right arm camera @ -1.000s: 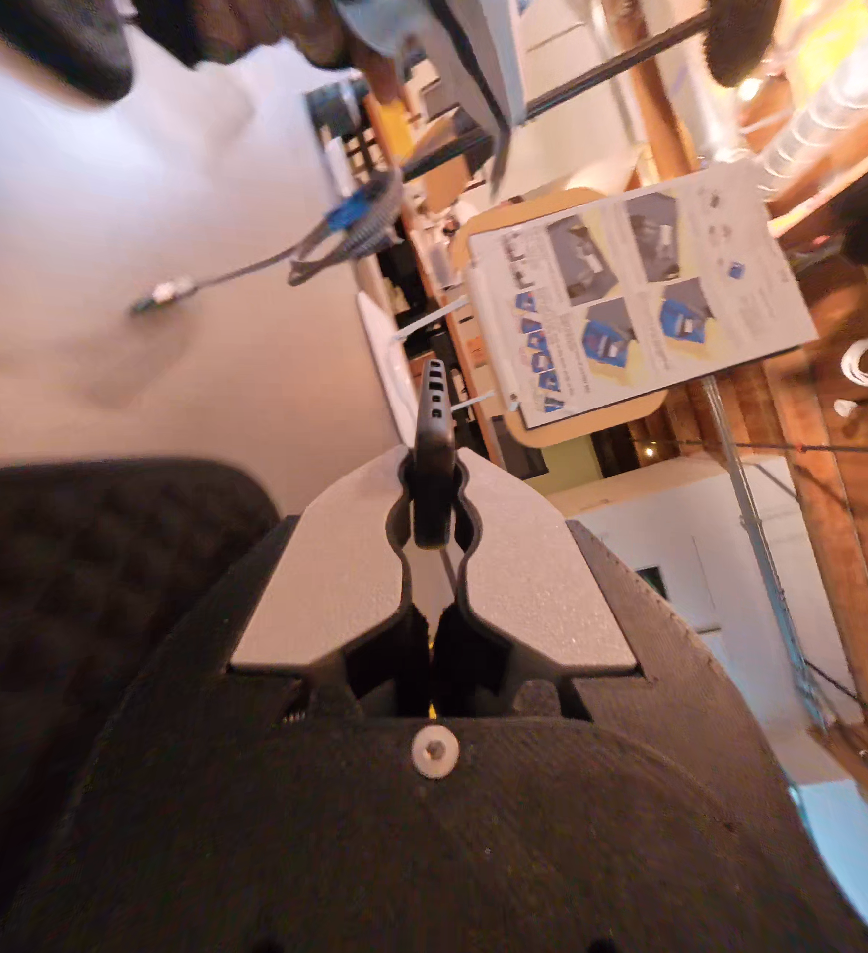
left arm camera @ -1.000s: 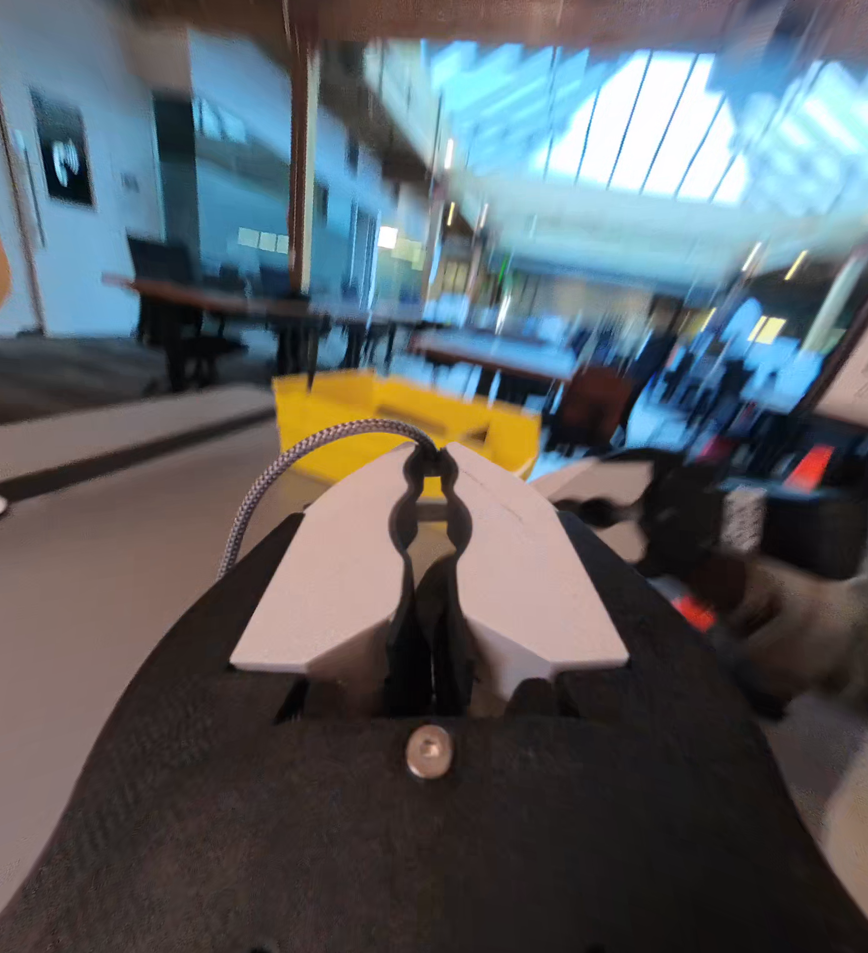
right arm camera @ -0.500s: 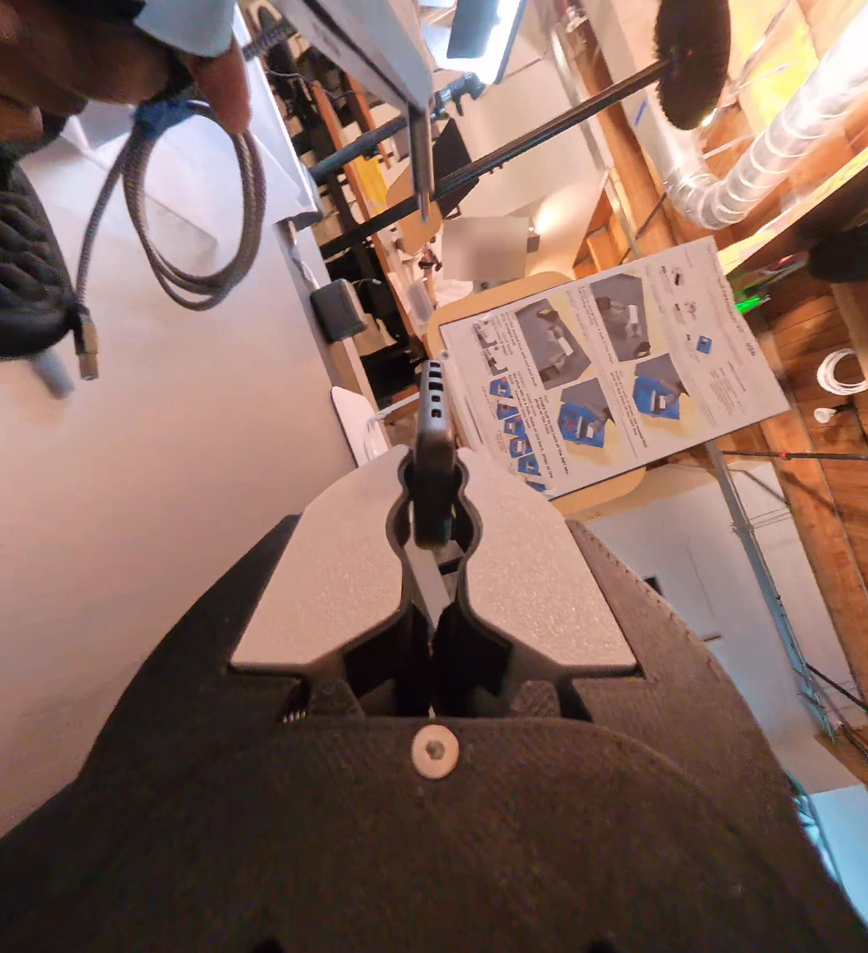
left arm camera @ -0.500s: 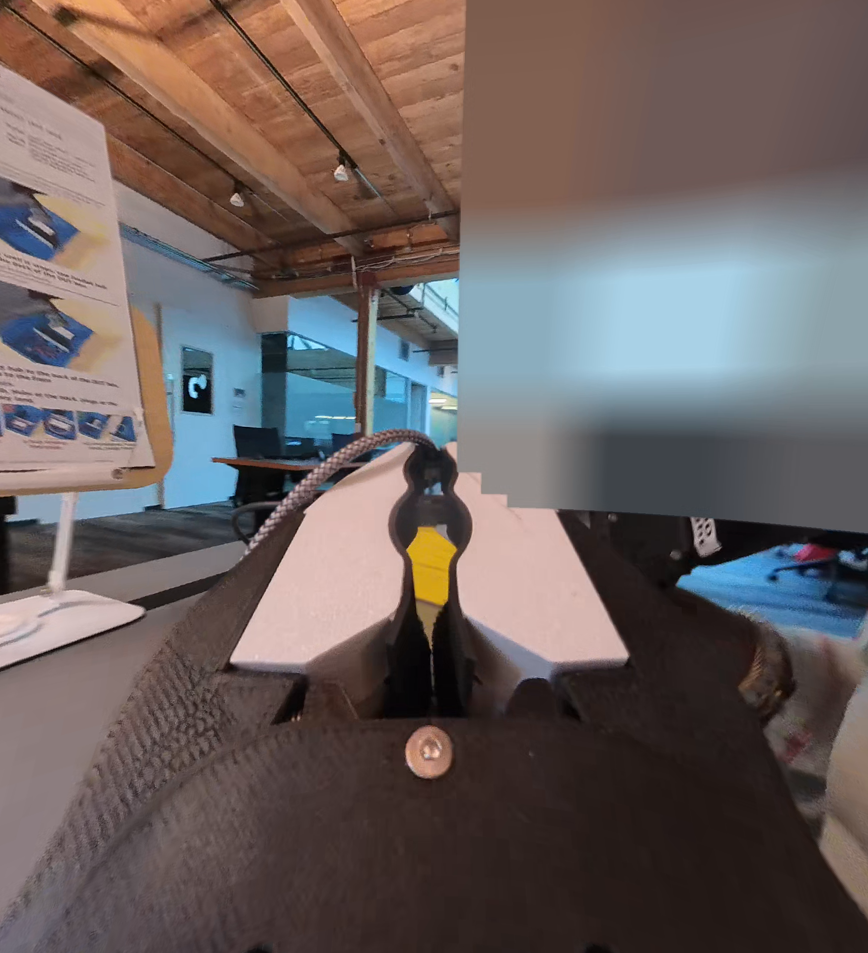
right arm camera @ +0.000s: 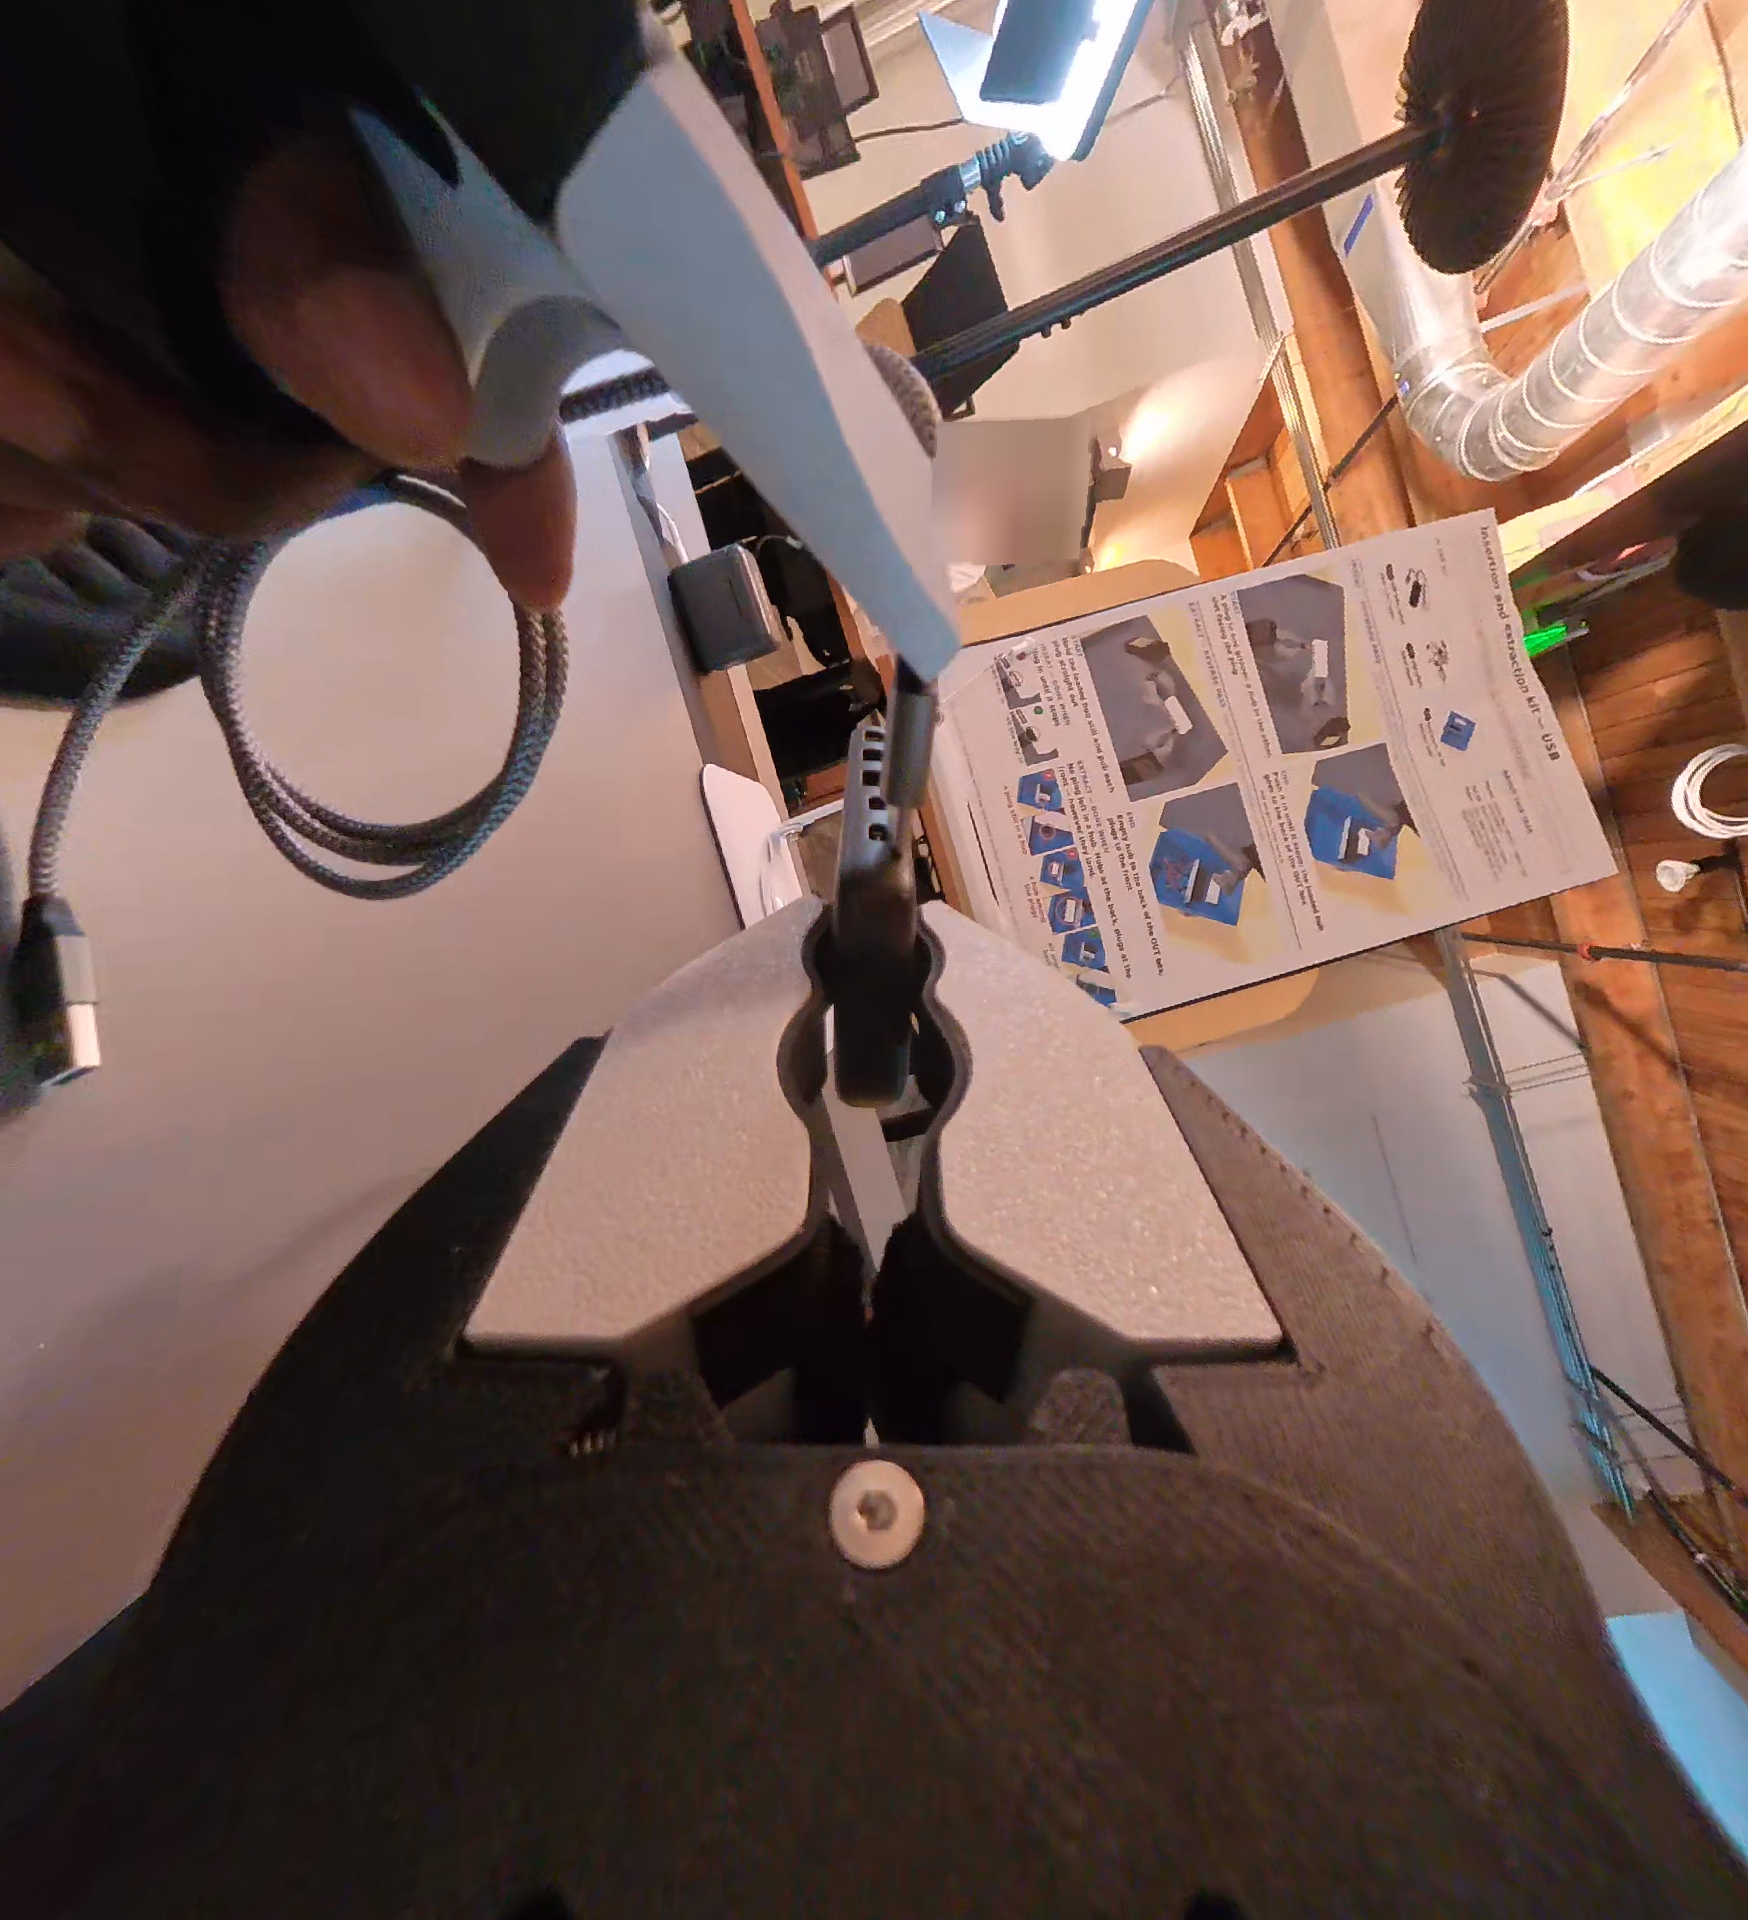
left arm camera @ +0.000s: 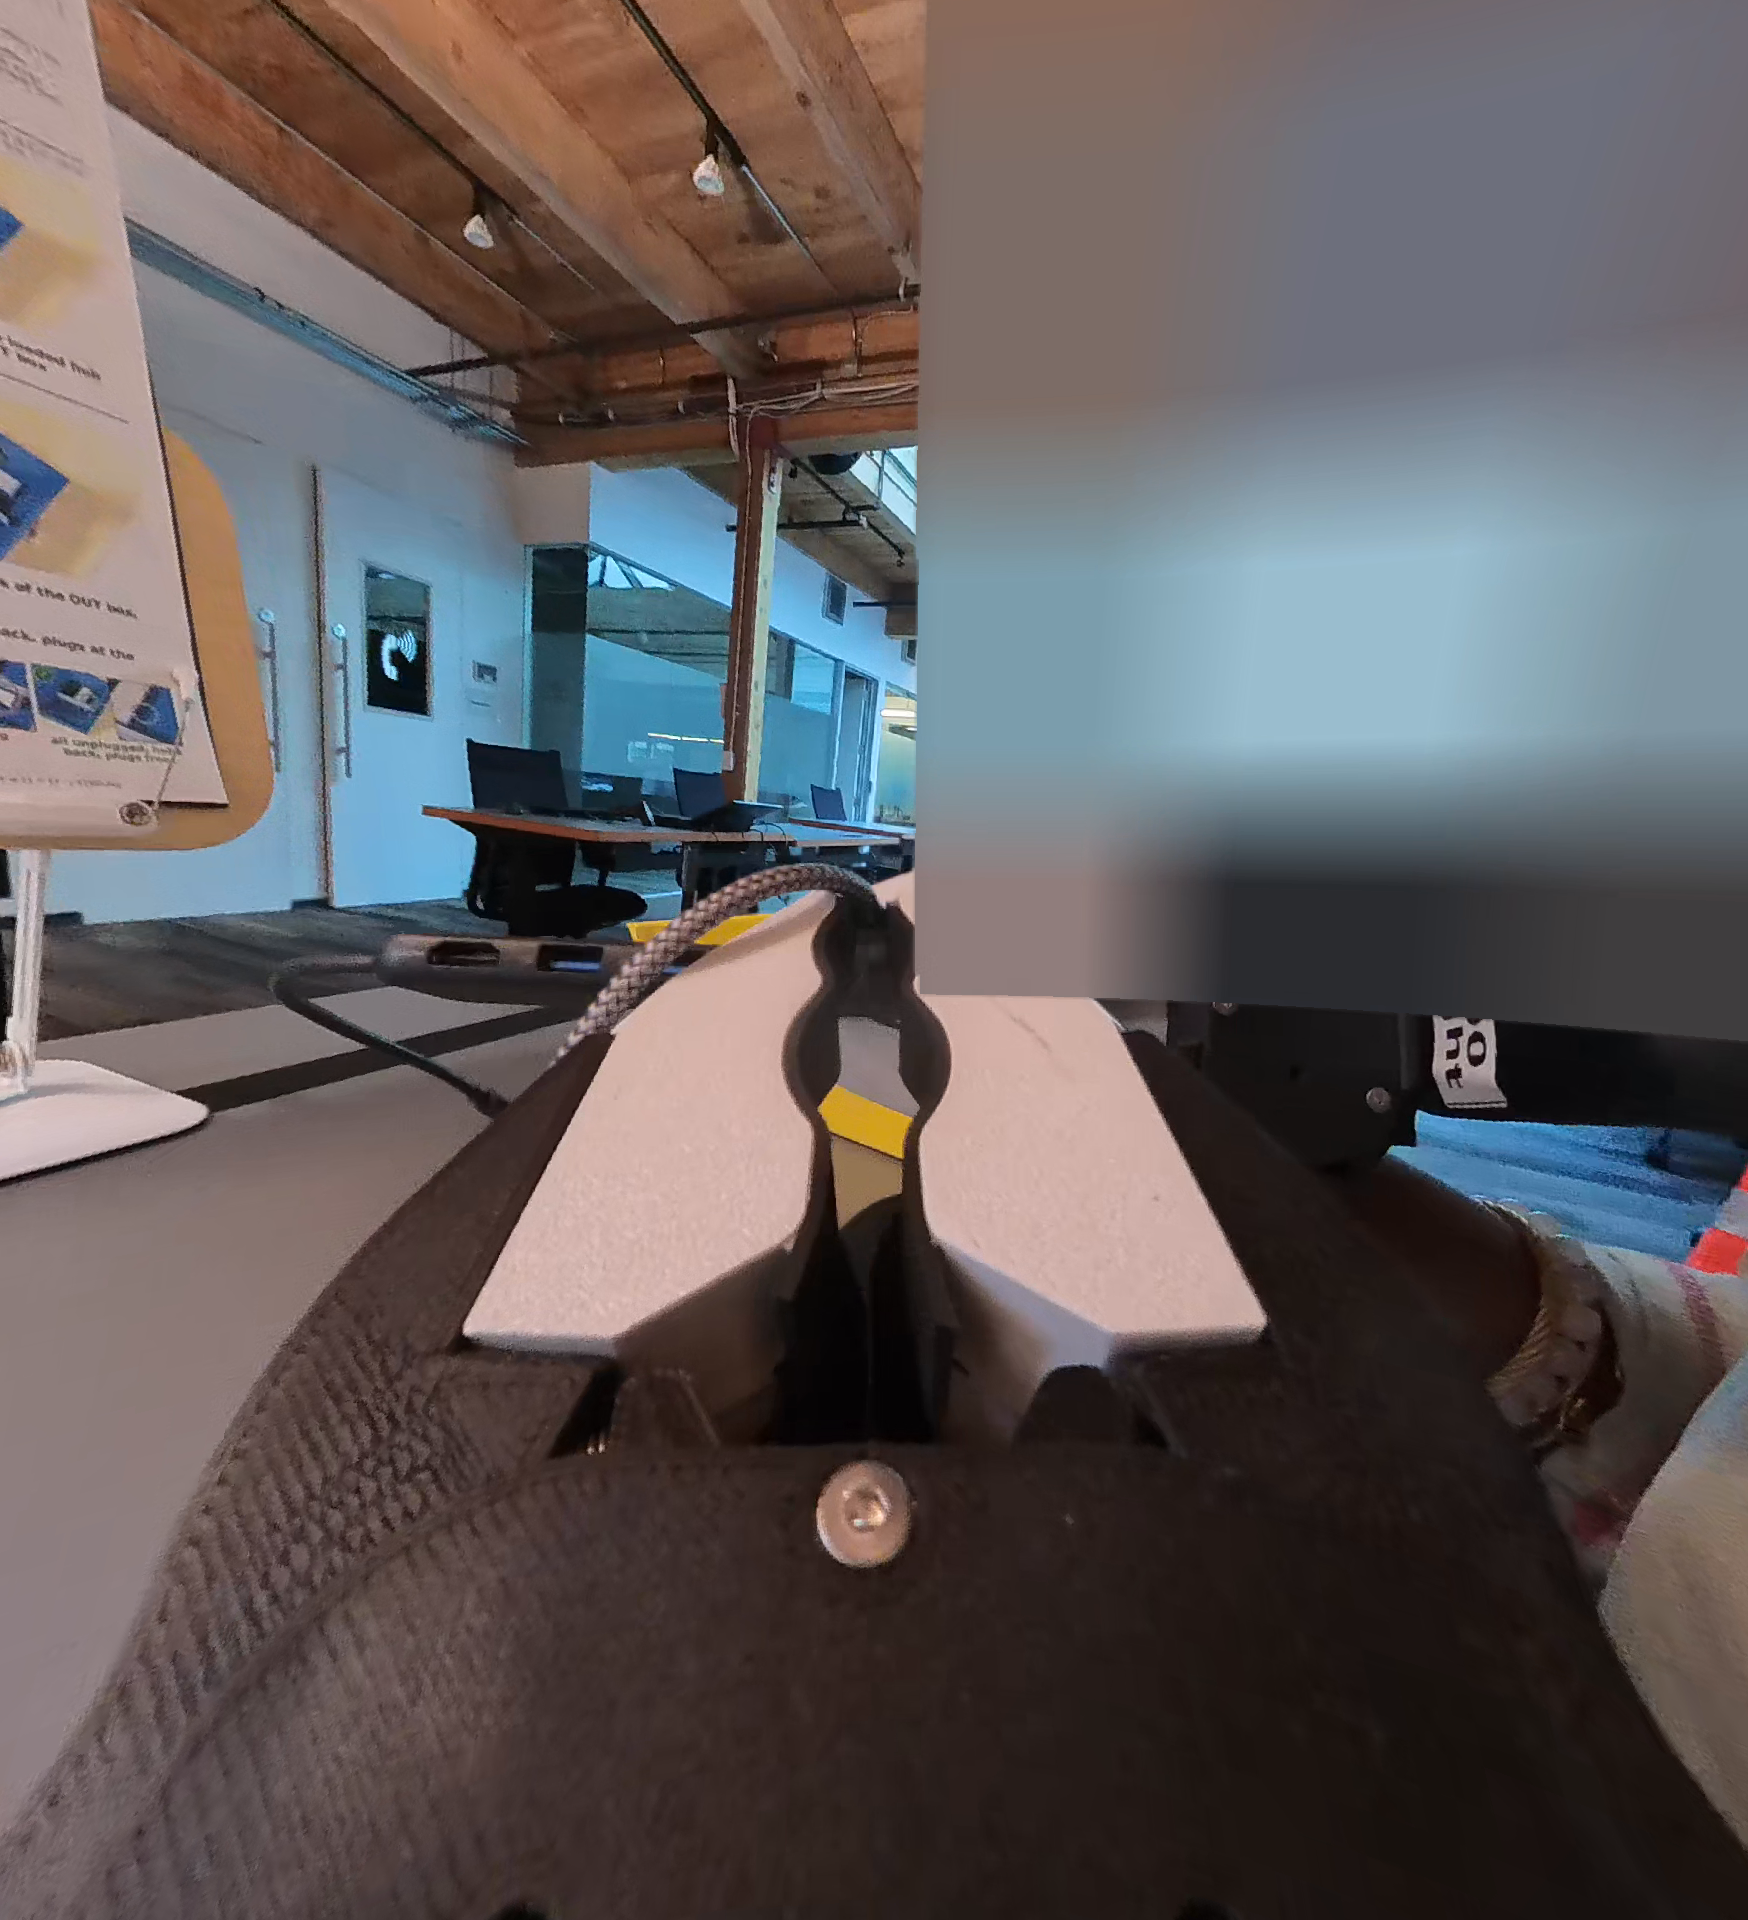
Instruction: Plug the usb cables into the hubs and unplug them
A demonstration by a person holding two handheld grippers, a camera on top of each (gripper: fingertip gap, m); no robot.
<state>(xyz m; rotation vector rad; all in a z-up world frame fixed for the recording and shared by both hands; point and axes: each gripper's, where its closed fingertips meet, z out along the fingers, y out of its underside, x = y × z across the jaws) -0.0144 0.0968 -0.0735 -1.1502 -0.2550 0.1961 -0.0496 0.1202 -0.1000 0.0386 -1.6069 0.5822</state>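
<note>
Right gripper (right arm camera: 870, 935) clamped on hub (right arm camera: 875, 831); left gripper (left arm camera: 865, 925) apparently pinching braided cable (left arm camera: 704, 935).

Printed words on instruction poster (right arm camera: 1265, 790) and white tag (left arm camera: 1465, 1060).

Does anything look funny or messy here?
A bit. The braided cable dangles in loose loops from the left claw, its spare plug swinging free. The right claw holds the hub off the table.

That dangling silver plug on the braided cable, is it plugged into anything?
Out: the silver plug hangs free off the braided cable, its metal end bare, apart from the hub.
</note>
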